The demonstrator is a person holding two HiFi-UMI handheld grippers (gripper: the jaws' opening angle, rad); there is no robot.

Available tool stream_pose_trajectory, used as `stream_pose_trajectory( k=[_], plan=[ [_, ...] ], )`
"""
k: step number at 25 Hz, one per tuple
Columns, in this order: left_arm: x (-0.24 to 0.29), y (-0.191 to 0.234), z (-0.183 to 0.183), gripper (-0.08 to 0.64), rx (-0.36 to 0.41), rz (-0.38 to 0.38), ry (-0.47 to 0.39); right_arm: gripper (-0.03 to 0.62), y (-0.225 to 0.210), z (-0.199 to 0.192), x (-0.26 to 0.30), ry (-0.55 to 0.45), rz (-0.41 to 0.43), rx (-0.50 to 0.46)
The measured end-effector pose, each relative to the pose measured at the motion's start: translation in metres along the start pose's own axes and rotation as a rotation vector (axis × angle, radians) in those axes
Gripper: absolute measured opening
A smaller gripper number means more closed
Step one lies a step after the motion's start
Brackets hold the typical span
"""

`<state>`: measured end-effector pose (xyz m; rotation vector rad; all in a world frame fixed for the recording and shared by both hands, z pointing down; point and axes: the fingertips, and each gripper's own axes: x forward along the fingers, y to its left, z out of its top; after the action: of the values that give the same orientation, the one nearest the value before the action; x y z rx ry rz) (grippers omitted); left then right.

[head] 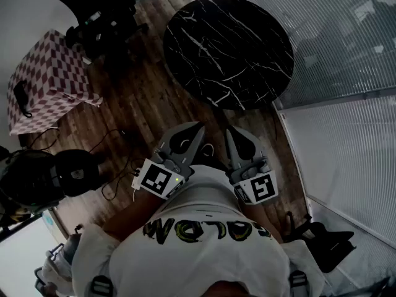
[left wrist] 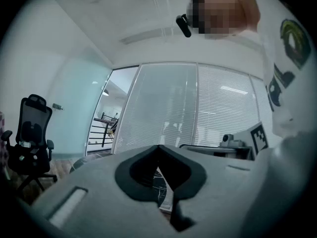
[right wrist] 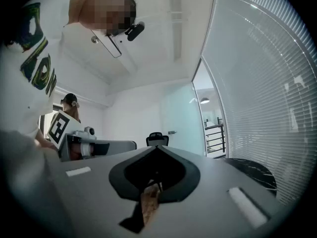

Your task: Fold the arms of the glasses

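Head view looks steeply down from close above the torso. Both gripper views face level, sharing the black marble table (head: 229, 51).

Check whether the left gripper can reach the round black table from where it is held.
Probably yes, with a reach forward: the left gripper is held shut against the person's shirt, and nothing stands between it and the round black table.

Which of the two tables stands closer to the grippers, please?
The round black white-veined marble table, just beyond the left gripper and right gripper; the red-and-white checkered table stands farther left.
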<state>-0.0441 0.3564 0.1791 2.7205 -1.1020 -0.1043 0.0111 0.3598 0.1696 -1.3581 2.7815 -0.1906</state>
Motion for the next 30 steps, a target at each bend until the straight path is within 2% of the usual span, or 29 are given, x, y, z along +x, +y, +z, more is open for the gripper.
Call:
stream_pose_trajectory(
  k=[5,15,21,30],
  plan=[
    [0.005,-0.008,-0.006,0.003,-0.002,0.009,0.005,-0.002,-0.010,-0.004,-0.010,0.002,-0.004,-0.015],
    [0.032,-0.034,-0.014,0.003,-0.003,0.020,0.028,0.000,-0.039,-0.002,-0.036,-0.006,0.000,0.018],
    [0.049,-0.054,-0.031,0.003,-0.017,0.013,0.051,0.000,-0.061,-0.012,-0.056,0.001,-0.028,0.030],
    [0.070,-0.044,-0.041,0.003,-0.046,0.023,0.074,0.000,-0.081,-0.021,-0.052,0.018,-0.045,0.047]
  ],
)
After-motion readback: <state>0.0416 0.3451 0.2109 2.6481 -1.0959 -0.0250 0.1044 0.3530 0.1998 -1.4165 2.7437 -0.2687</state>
